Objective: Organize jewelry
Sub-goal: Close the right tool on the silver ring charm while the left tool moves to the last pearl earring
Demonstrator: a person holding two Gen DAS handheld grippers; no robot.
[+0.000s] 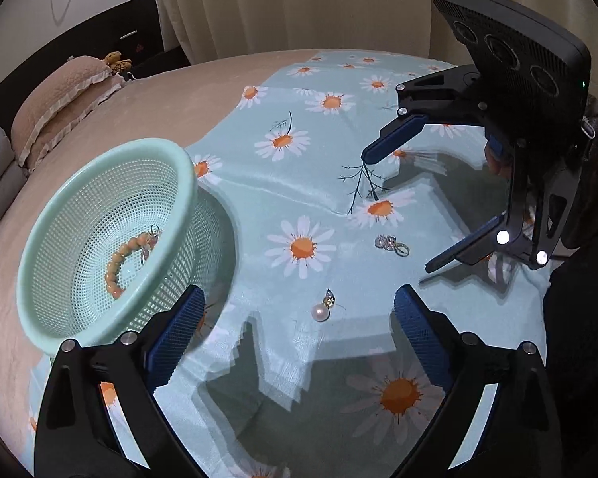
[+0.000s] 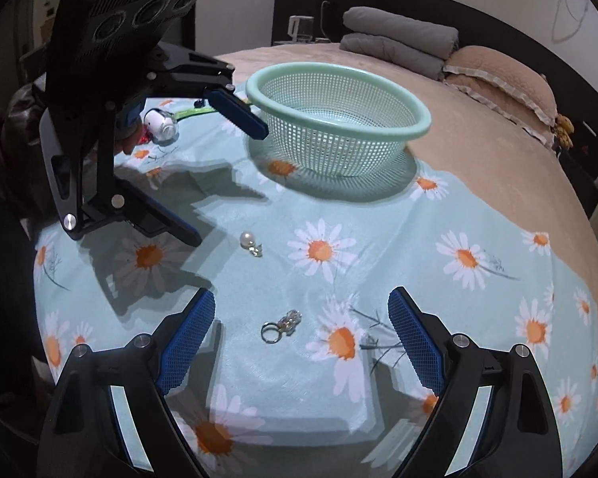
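A mint green mesh basket (image 1: 48,235) (image 2: 414,117) sits on the daisy cloth and holds an orange bead bracelet (image 1: 117,263). A pearl pendant (image 1: 321,310) (image 2: 249,241) lies on the cloth just ahead of my open, empty left gripper (image 1: 299,318), which also shows in the right wrist view (image 2: 227,175). A ring with a sparkly charm (image 1: 390,243) (image 2: 281,326) lies between the fingers of my open, empty right gripper (image 2: 301,330), which shows at the right of the left wrist view (image 1: 398,207).
The light blue daisy cloth (image 1: 299,183) (image 2: 378,263) covers part of a beige bed (image 1: 139,111). Pillows (image 2: 502,75) and folded grey blankets (image 2: 398,36) lie at the head. A small white toy (image 2: 159,123) lies behind the left gripper. Curtains (image 1: 299,0) hang beyond the bed.
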